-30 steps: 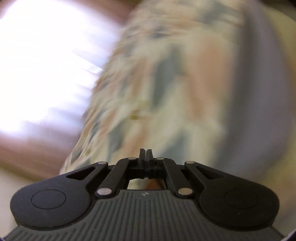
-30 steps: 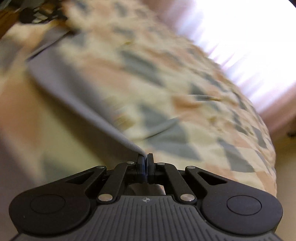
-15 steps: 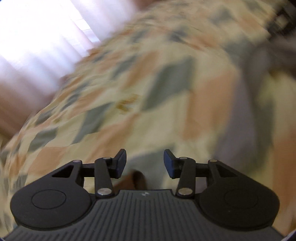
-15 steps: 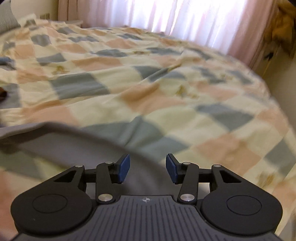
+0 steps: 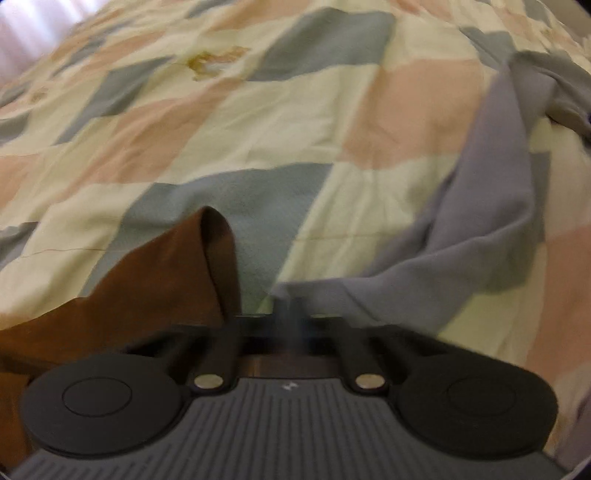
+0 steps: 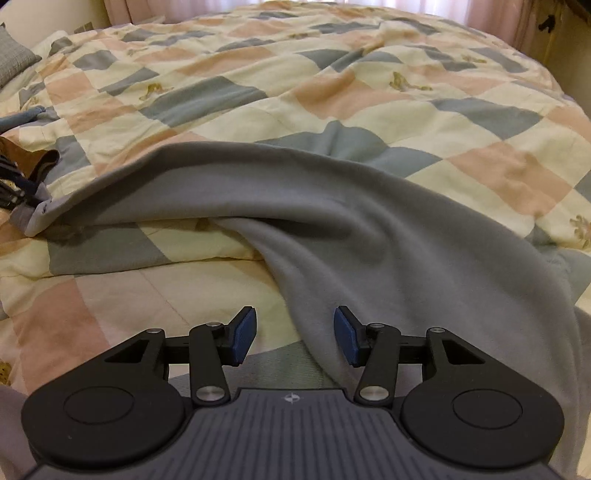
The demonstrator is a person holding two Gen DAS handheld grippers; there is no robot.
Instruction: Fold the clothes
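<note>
A grey garment lies rumpled across the checked bedspread. In the left wrist view it runs from the far right down to my left gripper, which is shut on its corner; the jaws are blurred. A brown garment lies just left of that gripper. My right gripper is open, low over the bed, with the grey garment's near edge between and beyond its blue pads. The left gripper shows at the far left in the right wrist view.
The bed fills both views. A grey pillow sits at the far left by the wall. Pink curtains hang behind the bed. The brown garment also shows at the far left edge.
Both grippers let go of the grey garment and opened half a second ago. The left gripper has since shut on the garment's corner by the brown cloth. The right stays open and has dropped lower.
</note>
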